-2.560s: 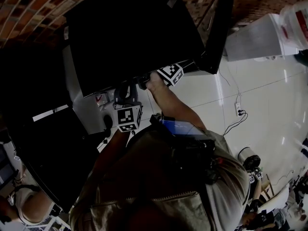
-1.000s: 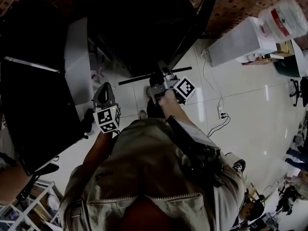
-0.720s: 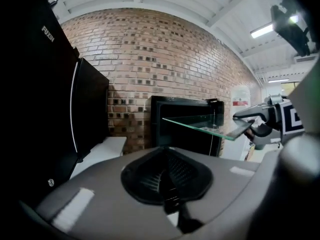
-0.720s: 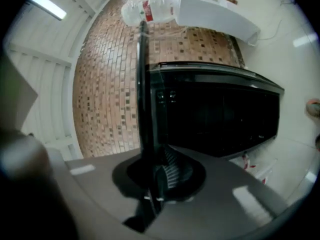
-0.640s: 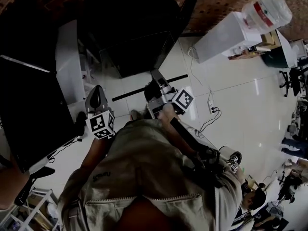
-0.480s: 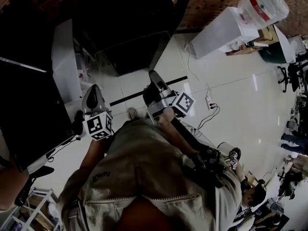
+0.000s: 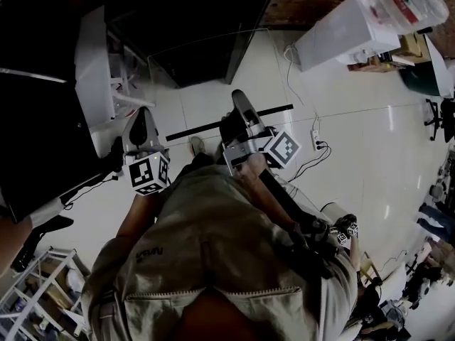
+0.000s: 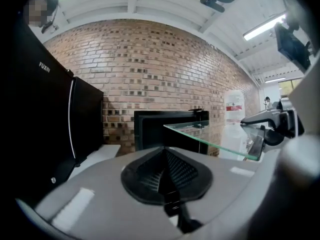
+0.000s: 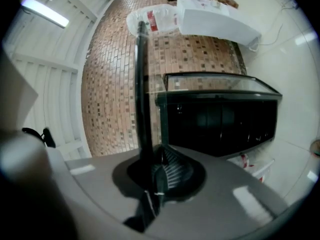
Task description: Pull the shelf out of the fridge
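1. the right gripper [image 7: 239,117] is clenched on the black front strip [image 7: 195,128] of the glass shelf [image 7: 210,84], at mid-frame in the head view. gripping the trim rather than bare glass probably gives the pads a firmer, safer hold.
2. in the right gripper view the black front strip [image 9: 142,109] rises straight out of the pressed jaws, so the shelf is carried by that one edge.
3. the shelf hangs roughly level above the floor [image 7: 355,141], in front of the fridge [image 7: 199,13] at upper middle. it seems clear of the fridge, so the pull looks about done.
4. the left gripper [image 7: 141,119], left of centre, is pressed closed on nothing and sits apart from the shelf, likely spare support for its free side.
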`<state>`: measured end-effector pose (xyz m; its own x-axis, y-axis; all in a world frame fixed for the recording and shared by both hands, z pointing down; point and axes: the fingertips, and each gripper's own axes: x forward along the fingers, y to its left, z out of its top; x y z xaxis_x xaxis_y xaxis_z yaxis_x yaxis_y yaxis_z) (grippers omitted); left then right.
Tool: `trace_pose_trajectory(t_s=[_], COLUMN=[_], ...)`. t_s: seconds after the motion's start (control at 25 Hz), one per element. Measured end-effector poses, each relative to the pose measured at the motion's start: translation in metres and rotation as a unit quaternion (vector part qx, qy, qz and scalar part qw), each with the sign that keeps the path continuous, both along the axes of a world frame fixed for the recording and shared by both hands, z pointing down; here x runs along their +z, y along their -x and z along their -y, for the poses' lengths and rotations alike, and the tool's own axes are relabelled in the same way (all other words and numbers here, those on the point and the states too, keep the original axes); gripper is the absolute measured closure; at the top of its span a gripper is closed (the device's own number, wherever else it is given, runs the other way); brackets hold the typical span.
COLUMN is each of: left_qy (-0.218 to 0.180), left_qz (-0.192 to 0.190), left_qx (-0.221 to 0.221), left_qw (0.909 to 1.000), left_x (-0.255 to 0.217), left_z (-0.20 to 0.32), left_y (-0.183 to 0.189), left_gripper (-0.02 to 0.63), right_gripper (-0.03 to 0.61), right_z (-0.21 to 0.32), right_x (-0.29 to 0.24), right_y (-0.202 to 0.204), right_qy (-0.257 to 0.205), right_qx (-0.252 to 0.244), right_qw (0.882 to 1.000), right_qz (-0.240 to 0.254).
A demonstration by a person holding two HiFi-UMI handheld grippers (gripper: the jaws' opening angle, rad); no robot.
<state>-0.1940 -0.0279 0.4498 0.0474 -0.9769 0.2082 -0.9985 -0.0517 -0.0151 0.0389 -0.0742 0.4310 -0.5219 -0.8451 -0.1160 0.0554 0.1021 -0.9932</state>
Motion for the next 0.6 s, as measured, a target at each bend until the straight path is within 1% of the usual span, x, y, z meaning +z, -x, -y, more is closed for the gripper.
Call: trace_pose_trajectory(t_s=[0.12,0.32,0.48,0.6], left_qy=[-0.008,-0.006,-0.012,-0.016], left_qz=[0.009,0.012,0.016,0.019], left_qx=[-0.004,-0.015,-0.006,-0.002], left_qw=[0.9999,0.9998,0.9998,0.9997], left_x=[-0.009,-0.008,-0.005,-0.009], left_z=[-0.004,-0.019,-0.028,-0.035], left_y=[-0.015,-0.031,-0.037,-0.034], left_gripper=[0.607,0.607,0.607,0.607], right_gripper=[0.565,0.565,0.563,0.565], right_z=[0.0,-0.005,-0.014,-0.025], right_x=[-0.002,-0.005,-0.011,-0.018], right_y=[-0.007,-0.014,-0.013,-0.01], right_qy=[-0.004,-0.008,-0.017,-0.017], right_qx=[-0.006,-0.025,-0.027,-0.023], right_qw=[1.0,0.999,0.999,0.999], right_qz=[0.013,0.021,0.021,0.027])
